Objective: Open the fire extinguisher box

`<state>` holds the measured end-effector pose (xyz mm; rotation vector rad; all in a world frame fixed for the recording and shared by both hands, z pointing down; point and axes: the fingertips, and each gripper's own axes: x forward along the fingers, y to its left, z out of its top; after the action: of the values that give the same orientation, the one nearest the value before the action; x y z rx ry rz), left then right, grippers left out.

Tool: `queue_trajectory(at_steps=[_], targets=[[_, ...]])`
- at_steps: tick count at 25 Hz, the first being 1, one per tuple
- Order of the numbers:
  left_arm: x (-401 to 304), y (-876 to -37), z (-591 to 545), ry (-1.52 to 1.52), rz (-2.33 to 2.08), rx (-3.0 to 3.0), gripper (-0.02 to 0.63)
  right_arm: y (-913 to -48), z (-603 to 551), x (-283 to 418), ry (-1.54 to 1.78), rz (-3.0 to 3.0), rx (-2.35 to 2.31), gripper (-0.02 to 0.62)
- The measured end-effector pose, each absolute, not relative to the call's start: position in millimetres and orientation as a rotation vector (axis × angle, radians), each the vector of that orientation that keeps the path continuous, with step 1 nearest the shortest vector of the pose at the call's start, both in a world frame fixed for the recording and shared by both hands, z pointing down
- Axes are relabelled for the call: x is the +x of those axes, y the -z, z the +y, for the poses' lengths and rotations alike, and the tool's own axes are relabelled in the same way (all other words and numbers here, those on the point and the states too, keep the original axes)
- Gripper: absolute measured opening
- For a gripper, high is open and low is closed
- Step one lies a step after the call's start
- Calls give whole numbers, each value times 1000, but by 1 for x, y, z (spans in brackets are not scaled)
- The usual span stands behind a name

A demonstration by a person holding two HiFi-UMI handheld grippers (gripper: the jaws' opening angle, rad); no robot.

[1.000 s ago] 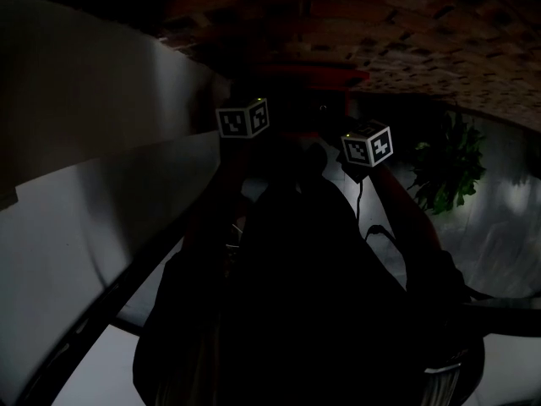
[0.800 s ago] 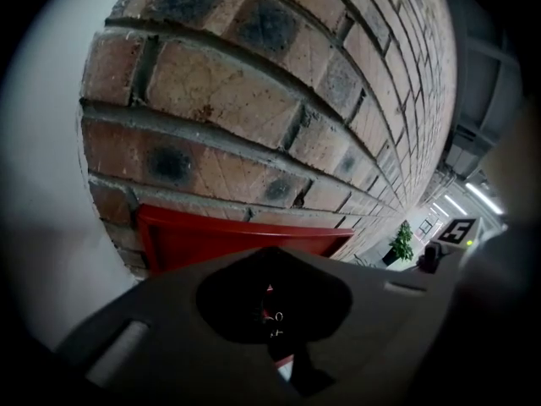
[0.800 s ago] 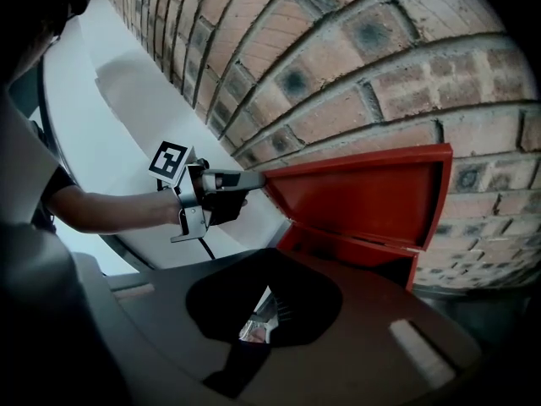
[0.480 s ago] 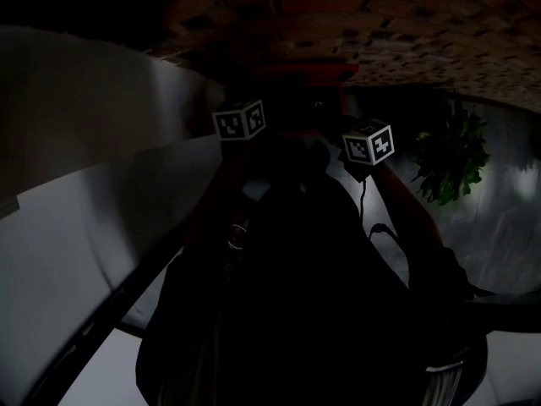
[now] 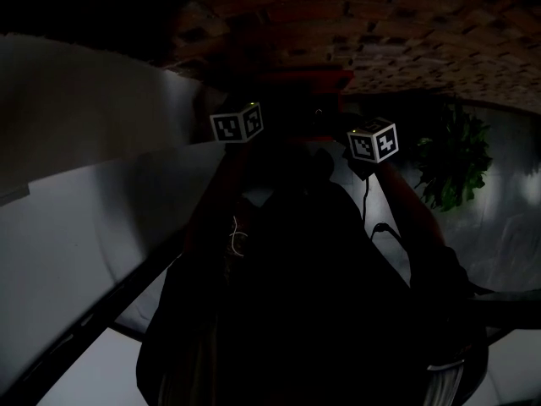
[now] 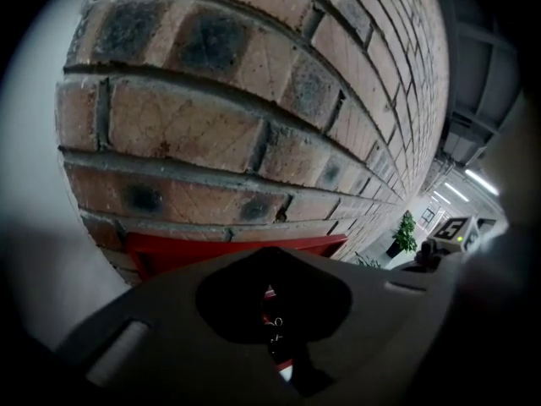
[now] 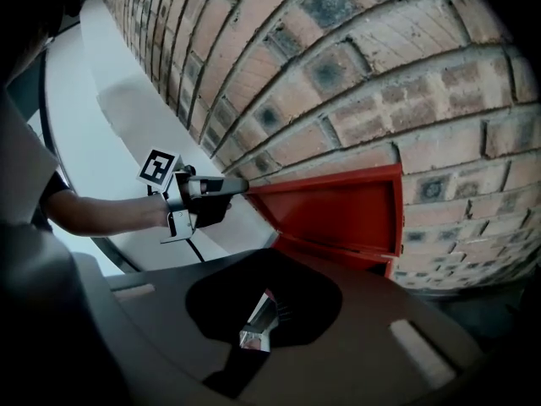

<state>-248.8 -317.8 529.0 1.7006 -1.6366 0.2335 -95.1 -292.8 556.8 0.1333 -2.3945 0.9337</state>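
A rough red-brown brick wall (image 6: 254, 100) fills the space ahead, and the task's thing, a flat red metal fire extinguisher box (image 7: 338, 210), is fixed low on it, with a smooth pale grey wall panel (image 7: 110, 117) running away on the box's left. The step in hand looks like the first contact with the door. In the right gripper view, the left gripper (image 7: 237, 187) reaches in level from the panel side, and its tips meet the upper left corner of the box's front. Its jaws are pressed together; I cannot tell whether a thin lip of the door is caught between them, or whether the door has begun to part from the body. The right gripper (image 7: 258, 315) hangs back, apart from the box and aimed at its lower front, with its silvery jaws closed on nothing. The next move probably calls for a firm hold on the door's free edge or latch and a pull outward from the bricks, so that the door swings clear. The pale panel stands close on the left and limits room there. On the right there is open floor up to a green leafy potted plant (image 5: 448, 163), well away from the box. The head view is too dark to show the door's edges.
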Motion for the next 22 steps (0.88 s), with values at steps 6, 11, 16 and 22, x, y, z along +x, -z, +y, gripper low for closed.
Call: queue_trajectory(at_steps=[6,11,16,22], targets=[[-249,-514,-323,-268,-1665,1729,0,-546,-311,-94,-895,-2417,159,-5],[-242,-491,-332,-292,-1702,1804,0,-525,-336,-100,-650,-2504,176,-5],[-226,-428,-340,-340,-1699,2007,0,-476,-348,-121,-498,-2631,113,-5],[-210,-325,-337,-320,-1714,2289,0,-376,-357,-155,-380,-2837,14,-3]])
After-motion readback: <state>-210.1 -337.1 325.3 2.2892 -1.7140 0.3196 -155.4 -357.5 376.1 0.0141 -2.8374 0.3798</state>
